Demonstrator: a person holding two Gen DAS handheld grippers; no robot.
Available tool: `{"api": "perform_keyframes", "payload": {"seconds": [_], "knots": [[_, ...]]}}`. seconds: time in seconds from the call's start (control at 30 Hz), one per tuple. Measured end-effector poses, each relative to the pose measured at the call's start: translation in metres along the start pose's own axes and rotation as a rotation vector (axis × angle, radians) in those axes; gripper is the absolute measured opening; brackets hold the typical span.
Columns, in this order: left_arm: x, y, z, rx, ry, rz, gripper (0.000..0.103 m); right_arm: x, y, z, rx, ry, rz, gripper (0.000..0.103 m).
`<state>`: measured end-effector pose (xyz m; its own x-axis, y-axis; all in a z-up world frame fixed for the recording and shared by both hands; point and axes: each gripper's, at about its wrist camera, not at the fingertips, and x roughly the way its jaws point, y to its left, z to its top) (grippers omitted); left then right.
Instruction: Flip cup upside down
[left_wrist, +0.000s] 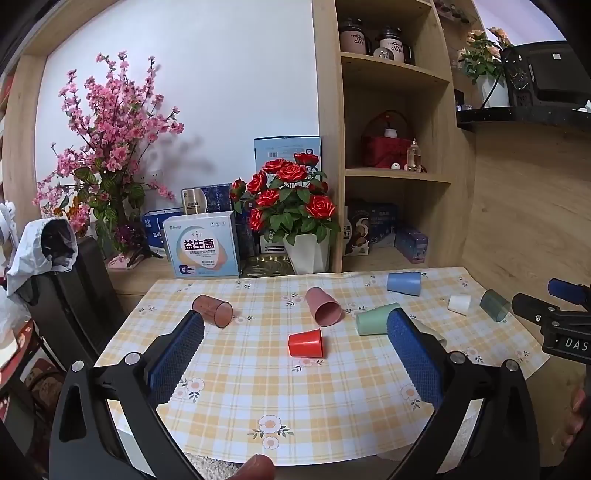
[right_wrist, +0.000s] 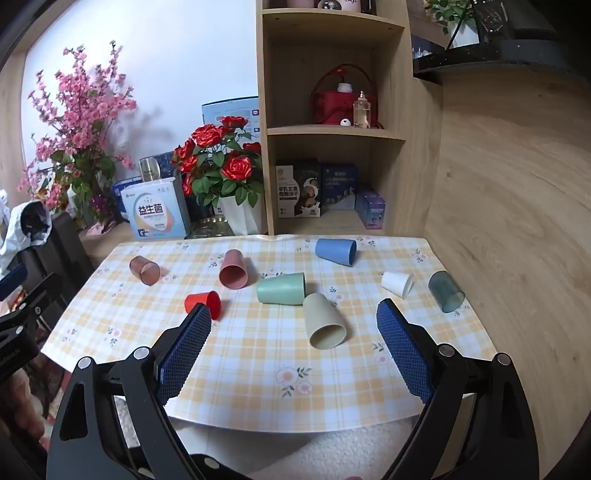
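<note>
Eight cups lie on their sides on the checked tablecloth (right_wrist: 258, 387), none standing. Nearest the right gripper (right_wrist: 293, 345) is the beige cup (right_wrist: 325, 323), mouth facing the camera, its base touching or just beside the green cup (right_wrist: 280, 288). The pink cup (right_wrist: 233, 274) lies just behind and left of the green one. The red cup (left_wrist: 306, 343) lies between the fingers of the left gripper (left_wrist: 295, 350) as seen from the left wrist, apart from both pads. The brown translucent cup (left_wrist: 213, 311) sits at the far left of the cloth. The blue cup (right_wrist: 336, 251) rests near the rear edge. The white cup (right_wrist: 396, 283) and the grey translucent cup (right_wrist: 446, 291) lie near each other at the right side.

Both grippers hover above the near edge of the cloth with jaws spread wide and nothing held.

Behind the cloth stand a pot of red roses (right_wrist: 218, 162), a pink blossom arrangement (left_wrist: 107, 147), printed boxes and a wooden shelf unit (right_wrist: 334, 125)
</note>
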<state>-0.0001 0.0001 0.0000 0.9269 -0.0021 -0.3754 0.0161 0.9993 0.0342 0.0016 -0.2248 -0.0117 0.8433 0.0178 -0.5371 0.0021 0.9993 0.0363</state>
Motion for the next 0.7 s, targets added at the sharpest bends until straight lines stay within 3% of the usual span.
{"api": "perform_keyframes", "payload": {"seconds": [0.7], "knots": [[0.0005, 0.0001, 0.0001, 0.006, 0.009, 0.003, 0.097, 0.0002, -0.0002, -0.0010, 0.002, 0.004, 0.001, 0.088]]}}
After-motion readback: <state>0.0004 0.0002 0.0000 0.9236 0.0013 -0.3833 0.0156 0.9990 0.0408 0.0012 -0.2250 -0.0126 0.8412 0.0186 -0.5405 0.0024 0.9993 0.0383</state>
